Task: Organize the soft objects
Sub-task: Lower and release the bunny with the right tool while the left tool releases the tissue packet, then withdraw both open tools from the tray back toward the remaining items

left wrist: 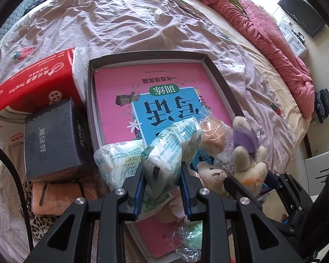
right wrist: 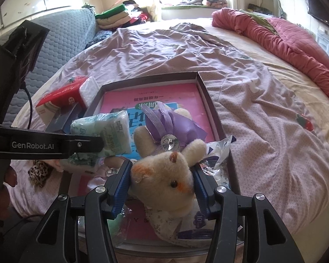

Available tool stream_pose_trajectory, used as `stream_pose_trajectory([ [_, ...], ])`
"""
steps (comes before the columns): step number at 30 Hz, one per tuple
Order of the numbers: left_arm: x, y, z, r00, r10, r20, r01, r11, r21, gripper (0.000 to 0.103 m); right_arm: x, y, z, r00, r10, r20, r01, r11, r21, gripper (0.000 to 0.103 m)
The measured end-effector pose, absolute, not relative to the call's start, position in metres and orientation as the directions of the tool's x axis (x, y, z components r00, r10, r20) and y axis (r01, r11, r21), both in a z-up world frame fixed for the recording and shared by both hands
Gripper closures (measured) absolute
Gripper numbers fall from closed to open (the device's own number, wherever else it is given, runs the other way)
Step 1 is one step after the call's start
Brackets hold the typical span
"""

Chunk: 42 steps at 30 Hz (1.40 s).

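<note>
Left gripper (left wrist: pixel 162 173): jaws clamped on a green-and-white tissue pack (left wrist: pixel 168 153), blue pads pressing both sides, pack lifted over the near end of the box. Second tissue pack (left wrist: pixel 118 153) w/ green print lies just beside it on the left, at the box's near-left corner.

Right gripper (right wrist: pixel 162 173): jaws set against either side of a cream plush bunny's head (right wrist: pixel 162 175), pads touching the fur; grip holds. Bunny wears a purple ribbon bow (right wrist: pixel 164 122) w/ a clear faceted gem (right wrist: pixel 169 142) at its centre. Held above the box, near-right part.

A second cream plush (left wrist: pixel 210 172) lies in the box betw. the two grippers. Behind it a tan round item in clear wrap (left wrist: pixel 212 134), can't tell what. Crumpled clear plastic (right wrist: pixel 217 157) at the box's right wall.

Box (left wrist: pixel 221 81): shallow, dark rim, open top, sitting on the bed. Pink workbook (left wrist: pixel 155 92) w/ blue panel lies flat inside.

Left of box: red carton (left wrist: pixel 37 81), touching; dark grey box (left wrist: pixel 52 140) in front of it; folded orange cloth (left wrist: pixel 54 197) nearer still.

Bed: lilac sheet (left wrist: pixel 111 26), wrinkled, strawberry print. Pink quilt (left wrist: pixel 274 43) bunched along the far-right edge.
</note>
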<state>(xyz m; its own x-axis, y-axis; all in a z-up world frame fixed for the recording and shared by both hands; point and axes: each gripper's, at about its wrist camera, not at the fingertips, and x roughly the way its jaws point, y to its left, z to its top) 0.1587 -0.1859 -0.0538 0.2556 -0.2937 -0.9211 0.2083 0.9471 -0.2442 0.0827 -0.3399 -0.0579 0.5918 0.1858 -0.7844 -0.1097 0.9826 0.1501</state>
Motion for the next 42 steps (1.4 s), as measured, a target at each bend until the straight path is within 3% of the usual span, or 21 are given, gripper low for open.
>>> stream_pose_trajectory([
  [5, 0.16, -0.186, -0.054, 0.253, -0.304, -0.919, 0.203, 0.945, -0.256, 0.074, 0.083, -0.338, -0.06, 0.585, 0.196, -0.787, -0.121, 0.981, 0.155, 0.043],
  [11, 0.159, -0.183, -0.049, 0.257, -0.339, -0.905, 0.205, 0.934, -0.292, 0.067, 0.081, -0.337, -0.054, 0.592, 0.193, -0.783, -0.123, 0.981, 0.149, 0.029],
  [13, 0.158, -0.182, -0.047, 0.261, -0.349, -0.9, 0.204, 0.931, -0.302, 0.057, 0.08, -0.337, -0.053, 0.591, 0.183, -0.786, -0.116, 0.983, 0.142, 0.029],
  [26, 0.148, -0.165, -0.022, 0.314, -0.356, -0.88, 0.204, 0.931, -0.304, 0.036, 0.075, -0.341, -0.033, 0.627, 0.168, -0.761, -0.088, 0.985, 0.145, 0.027],
  [42, 0.128, -0.096, 0.015, 0.398, -0.277, -0.874, 0.126, 0.961, -0.247, 0.032, 0.064, -0.307, 0.018, 0.679, 0.244, -0.693, -0.158, 0.97, 0.187, 0.027],
])
